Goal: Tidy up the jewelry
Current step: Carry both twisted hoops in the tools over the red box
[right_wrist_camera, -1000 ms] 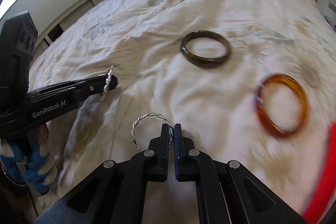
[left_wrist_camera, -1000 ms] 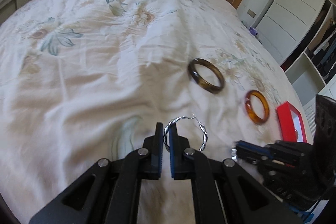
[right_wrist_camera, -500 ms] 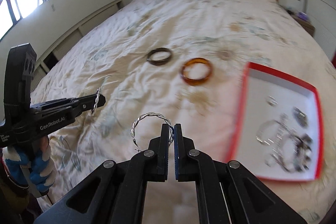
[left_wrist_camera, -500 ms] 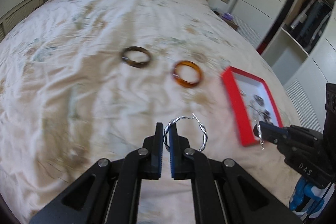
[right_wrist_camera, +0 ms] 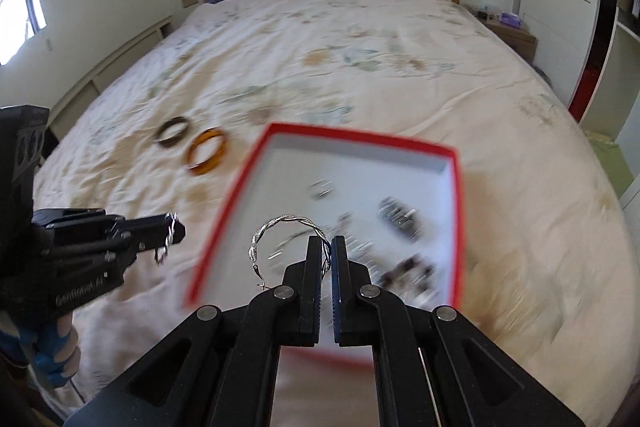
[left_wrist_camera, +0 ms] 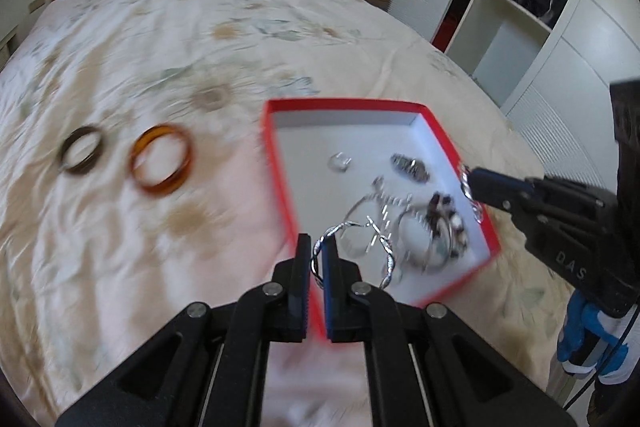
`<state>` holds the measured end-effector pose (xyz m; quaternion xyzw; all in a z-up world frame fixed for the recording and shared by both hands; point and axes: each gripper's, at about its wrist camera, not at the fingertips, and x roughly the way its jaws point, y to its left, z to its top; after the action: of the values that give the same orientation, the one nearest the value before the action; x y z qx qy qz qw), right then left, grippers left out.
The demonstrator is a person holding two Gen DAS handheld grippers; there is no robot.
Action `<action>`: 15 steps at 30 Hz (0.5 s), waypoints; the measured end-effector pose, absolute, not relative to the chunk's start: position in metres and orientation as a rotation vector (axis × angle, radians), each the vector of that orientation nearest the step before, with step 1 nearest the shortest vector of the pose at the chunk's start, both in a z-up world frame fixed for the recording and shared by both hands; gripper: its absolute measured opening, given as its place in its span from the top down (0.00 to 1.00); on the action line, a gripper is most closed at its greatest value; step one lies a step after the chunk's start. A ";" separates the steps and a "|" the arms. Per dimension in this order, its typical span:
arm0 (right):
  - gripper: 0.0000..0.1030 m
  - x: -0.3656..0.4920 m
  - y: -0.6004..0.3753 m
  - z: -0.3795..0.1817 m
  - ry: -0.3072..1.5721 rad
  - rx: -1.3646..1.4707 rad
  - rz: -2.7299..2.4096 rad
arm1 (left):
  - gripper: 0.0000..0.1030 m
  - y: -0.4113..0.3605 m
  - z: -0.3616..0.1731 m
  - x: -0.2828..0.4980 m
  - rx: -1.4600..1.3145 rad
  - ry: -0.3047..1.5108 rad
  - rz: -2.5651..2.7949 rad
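Both twisted silver hoop earrings are heading for the shallow red-rimmed white cardboard tray point(left_wrist_camera: 420, 113), so each should be brought low over a bare patch of its floor before release. The left gripper point(left_wrist_camera: 316, 259) is clamping one twisted silver hoop point(left_wrist_camera: 386, 247), with the tray just ahead and right of its jaws. The right gripper point(right_wrist_camera: 327, 255) is pinching the other hoop point(right_wrist_camera: 276, 223), hanging left of its jaws above the tray. The dark brown bangle point(left_wrist_camera: 82, 155) and amber bangle point(left_wrist_camera: 162, 159) are lying well off to the left.
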<state>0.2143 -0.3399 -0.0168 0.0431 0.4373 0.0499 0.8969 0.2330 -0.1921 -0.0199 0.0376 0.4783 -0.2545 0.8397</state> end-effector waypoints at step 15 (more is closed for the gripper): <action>0.96 0.331 -0.391 -0.080 1.019 0.056 0.095 | 0.95 -0.276 -0.080 0.336 0.193 1.084 -0.320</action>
<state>0.3309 -0.3910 -0.0800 0.0270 0.4877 0.0453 0.8714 0.3363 -0.2763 -0.0804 0.0912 0.5128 -0.1512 0.8402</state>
